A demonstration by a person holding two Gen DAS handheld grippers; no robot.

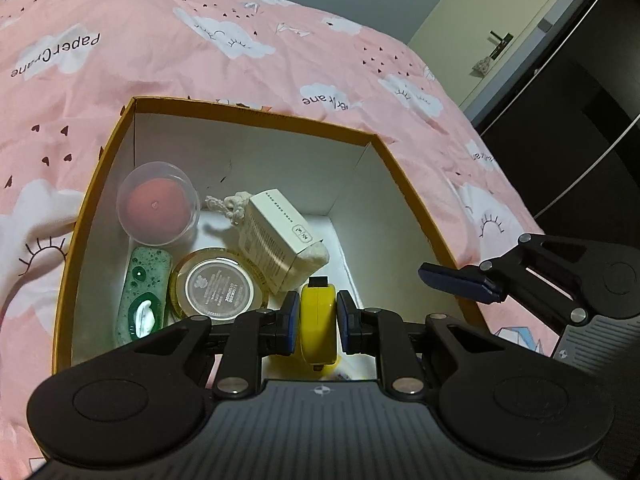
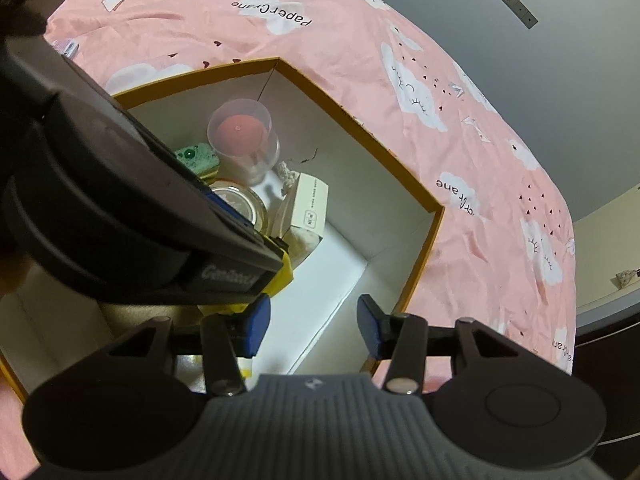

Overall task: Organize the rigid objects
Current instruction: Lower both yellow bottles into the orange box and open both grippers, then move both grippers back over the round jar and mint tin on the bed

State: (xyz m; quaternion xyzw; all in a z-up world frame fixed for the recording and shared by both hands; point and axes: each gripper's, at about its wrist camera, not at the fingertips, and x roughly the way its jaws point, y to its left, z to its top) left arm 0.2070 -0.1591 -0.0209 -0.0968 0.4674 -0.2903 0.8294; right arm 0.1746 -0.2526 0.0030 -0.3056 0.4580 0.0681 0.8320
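An orange-rimmed cardboard box (image 1: 248,114) sits on the pink bedspread. My left gripper (image 1: 318,322) is inside it, shut on a yellow round-edged object (image 1: 318,320). On the box floor lie a clear cup with a red inside (image 1: 158,204), a green bubbly case (image 1: 142,292), a round gold-rimmed tin (image 1: 218,286) and a cream carton with a rope (image 1: 272,240). My right gripper (image 2: 314,326) is open and empty above the box's right side (image 2: 428,248); it shows at the right of the left wrist view (image 1: 460,280). The cup (image 2: 240,136) and carton (image 2: 308,208) also show in the right wrist view.
The pink cloud-print bedspread (image 1: 240,40) surrounds the box. A cream door (image 1: 492,24) and dark cabinet (image 1: 580,120) stand beyond the bed at right. The left gripper's body (image 2: 120,208) blocks the left of the right wrist view. The box's right half shows bare white floor (image 2: 320,280).
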